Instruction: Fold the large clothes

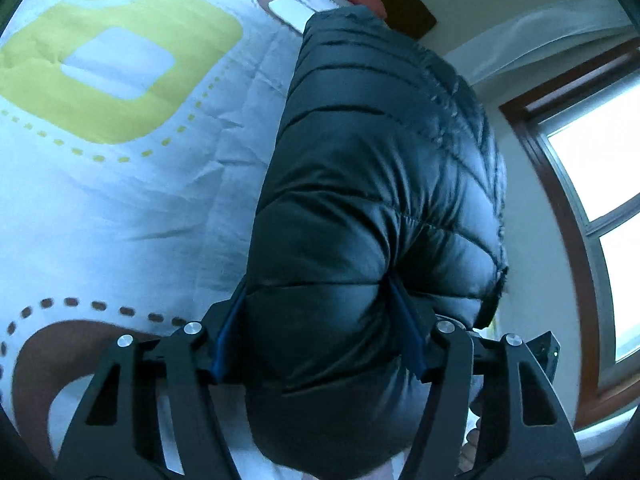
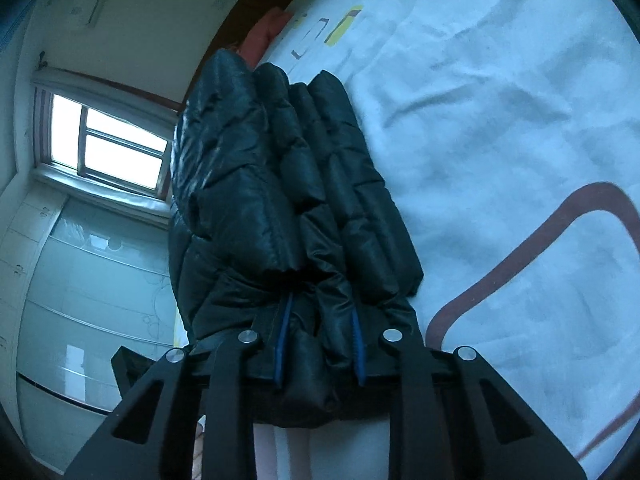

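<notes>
The black quilted puffer jacket (image 1: 372,168) is lying in a thick folded bundle on the bed, stretching away from me across the white bedspread (image 1: 132,200) printed with yellow-green and brown rounded shapes. With my left gripper (image 1: 320,300) I am clamping a bulky fold at the near end of the jacket, the blue-lined fingers (image 1: 406,320) standing fairly wide apart and pressing into the padding on both sides. With my right gripper (image 2: 320,320) I am pinching a much thinner gather of the same jacket (image 2: 280,184), the fingers (image 2: 357,340) drawn narrow around it. Beyond the jacket a wood-framed window (image 2: 108,144) is letting in daylight, and a reddish pillow (image 2: 266,30) is lying at the head of the bed.
</notes>
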A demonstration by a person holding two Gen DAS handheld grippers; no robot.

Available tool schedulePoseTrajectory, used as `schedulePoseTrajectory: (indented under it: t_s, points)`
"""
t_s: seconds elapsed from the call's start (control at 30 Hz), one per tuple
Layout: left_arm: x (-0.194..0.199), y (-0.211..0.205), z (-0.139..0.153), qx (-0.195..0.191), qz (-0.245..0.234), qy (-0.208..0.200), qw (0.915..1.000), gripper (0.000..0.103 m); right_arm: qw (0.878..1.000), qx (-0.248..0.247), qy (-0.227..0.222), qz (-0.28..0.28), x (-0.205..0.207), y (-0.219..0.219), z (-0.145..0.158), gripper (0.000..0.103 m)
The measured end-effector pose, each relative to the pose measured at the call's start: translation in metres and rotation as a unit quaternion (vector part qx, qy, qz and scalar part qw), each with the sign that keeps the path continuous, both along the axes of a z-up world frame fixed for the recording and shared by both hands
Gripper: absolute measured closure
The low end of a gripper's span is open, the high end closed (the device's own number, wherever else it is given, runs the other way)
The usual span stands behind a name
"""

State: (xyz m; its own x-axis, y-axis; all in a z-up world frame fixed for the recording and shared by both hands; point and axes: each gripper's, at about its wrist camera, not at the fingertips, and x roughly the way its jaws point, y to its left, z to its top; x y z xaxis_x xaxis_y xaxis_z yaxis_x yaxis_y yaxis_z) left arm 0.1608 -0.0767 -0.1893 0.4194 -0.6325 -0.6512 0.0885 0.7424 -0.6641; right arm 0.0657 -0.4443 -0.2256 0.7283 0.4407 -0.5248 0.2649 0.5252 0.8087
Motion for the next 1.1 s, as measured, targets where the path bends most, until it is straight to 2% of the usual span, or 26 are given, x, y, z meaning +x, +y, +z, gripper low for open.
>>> schedulePoseTrajectory:
  t_s: [0.17,0.23,0.33,0.4,0.47,0.63,0.77,0.87,0.97,1.1]
  points:
    - [0.0,0.0,0.005,0.015,-0.011,-0.019,0.9996,0.038,1.0,0.017,-0.011,0.0,-0.003,-0.002,-0.002,0.08]
    - [-0.001,0.007,0.007,0.008,-0.009,-0.019,0.9997,0.028,1.0,0.021,-0.016,0.002,-0.003,-0.002,-0.001,0.077]
    - [-0.004,0.02,0.011,-0.009,-0.008,-0.005,0.9999,0.023,1.0,0.015,-0.017,0.004,-0.012,-0.001,0.009,0.065]
    - [-0.007,0.026,0.015,-0.012,-0.007,-0.005,0.9999,0.023,1.0,0.003,-0.013,0.002,-0.019,-0.001,0.019,0.049]
    - [-0.007,0.037,0.021,-0.016,-0.002,-0.007,0.9998,0.023,1.0,-0.011,-0.004,-0.005,-0.023,-0.004,0.031,0.042]
    - [0.006,0.061,0.038,-0.035,0.028,-0.013,0.9989,0.019,0.997,-0.057,0.02,-0.039,-0.026,-0.009,0.075,0.039]
    - [0.032,0.061,0.054,-0.042,0.043,-0.011,0.9981,0.018,0.996,-0.067,-0.01,-0.052,0.01,-0.004,0.12,0.029]
    - [0.051,0.05,0.068,-0.05,0.046,-0.014,0.9976,0.012,0.996,-0.068,-0.025,-0.056,0.047,0.001,0.136,0.029]
    - [0.071,0.035,0.07,-0.06,0.048,0.004,0.997,0.012,0.995,-0.085,-0.016,-0.056,0.09,0.006,0.135,0.029]
    - [0.093,0.014,0.064,-0.056,0.069,0.021,0.9958,0.012,0.99,-0.116,0.012,-0.077,0.126,-0.004,0.109,0.029]
